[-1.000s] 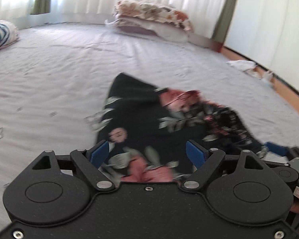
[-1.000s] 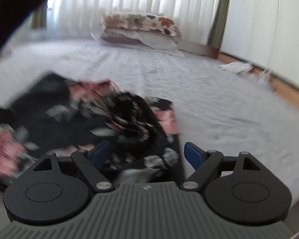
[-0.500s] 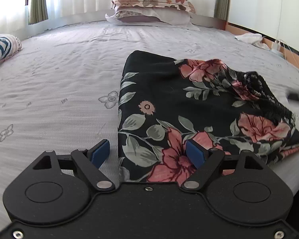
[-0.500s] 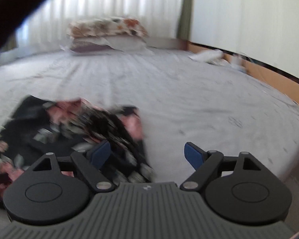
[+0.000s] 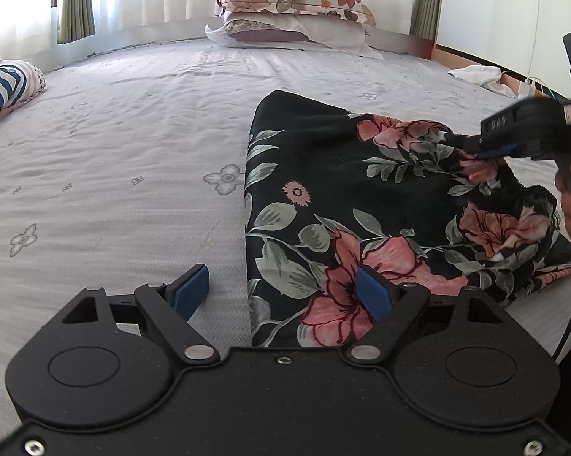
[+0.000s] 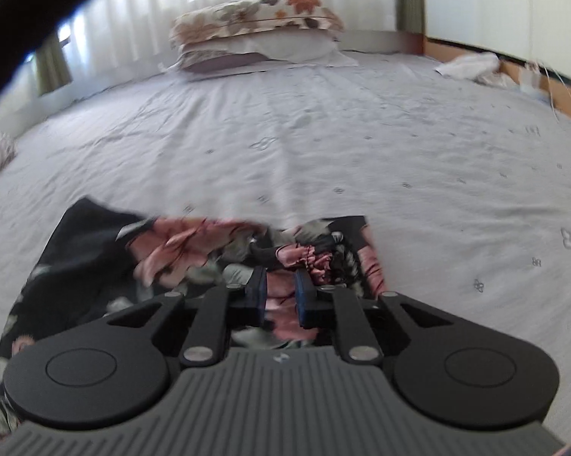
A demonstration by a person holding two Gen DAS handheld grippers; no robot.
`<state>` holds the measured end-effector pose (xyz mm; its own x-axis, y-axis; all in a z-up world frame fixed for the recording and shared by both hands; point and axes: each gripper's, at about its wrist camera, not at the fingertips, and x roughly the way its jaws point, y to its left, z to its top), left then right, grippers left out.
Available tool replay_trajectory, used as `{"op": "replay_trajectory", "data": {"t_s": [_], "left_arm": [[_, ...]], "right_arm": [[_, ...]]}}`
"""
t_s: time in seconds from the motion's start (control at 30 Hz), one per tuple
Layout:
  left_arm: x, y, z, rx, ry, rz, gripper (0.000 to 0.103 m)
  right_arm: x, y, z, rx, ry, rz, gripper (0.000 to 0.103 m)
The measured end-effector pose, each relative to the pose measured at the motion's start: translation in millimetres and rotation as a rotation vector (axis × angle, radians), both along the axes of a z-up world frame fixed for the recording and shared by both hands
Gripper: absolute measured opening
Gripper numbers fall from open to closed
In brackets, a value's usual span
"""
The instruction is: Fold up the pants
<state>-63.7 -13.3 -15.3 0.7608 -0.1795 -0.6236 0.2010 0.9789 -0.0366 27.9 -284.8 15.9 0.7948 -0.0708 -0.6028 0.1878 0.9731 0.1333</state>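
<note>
Black pants with pink flowers and grey leaves [image 5: 354, 205] lie bunched on the bed. My left gripper [image 5: 283, 290] is open and empty, low over the pants' near left edge, one finger over the sheet and one over the cloth. My right gripper [image 6: 281, 294] is shut on a fold of the pants [image 6: 194, 250] near the gathered waistband. It also shows in the left wrist view [image 5: 492, 148], pinching the cloth at the pants' right side.
The grey flowered bedsheet [image 5: 133, 174] spreads all around. Stacked pillows [image 5: 293, 15] lie at the far end by the curtains. A striped cloth [image 5: 0, 87] sits far left. White cloth [image 5: 479, 76] and a cable lie by the wooden edge at right.
My right gripper went from open beside the pants to shut on a fold of them. The left gripper stayed open and settled near the pants' left edge.
</note>
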Motion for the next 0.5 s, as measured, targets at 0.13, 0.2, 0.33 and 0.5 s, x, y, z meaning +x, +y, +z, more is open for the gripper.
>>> {"op": "replay_trajectory", "data": {"t_s": [0.13,0.2,0.33,0.5], "left_arm": [[1,3,1,0.001,0.004,-0.009,0.084],[1,5,2,-0.007,0.009,-0.014,0.084],[1,13,7,-0.056,0.025,-0.018,0.084],[-2,17,12,-0.085,0.031,-0.007,0.084]], "right_arm": [[12,-36,-14,0.187,-0.005,-0.027,0.046],[9,-45,-21,0.282,-0.029,0.01,0.059],[-19,-34,-8,0.242,-0.106,0.069,0.078],[-64,-4,2,-0.001,-0.127,0.153,0.085]]}}
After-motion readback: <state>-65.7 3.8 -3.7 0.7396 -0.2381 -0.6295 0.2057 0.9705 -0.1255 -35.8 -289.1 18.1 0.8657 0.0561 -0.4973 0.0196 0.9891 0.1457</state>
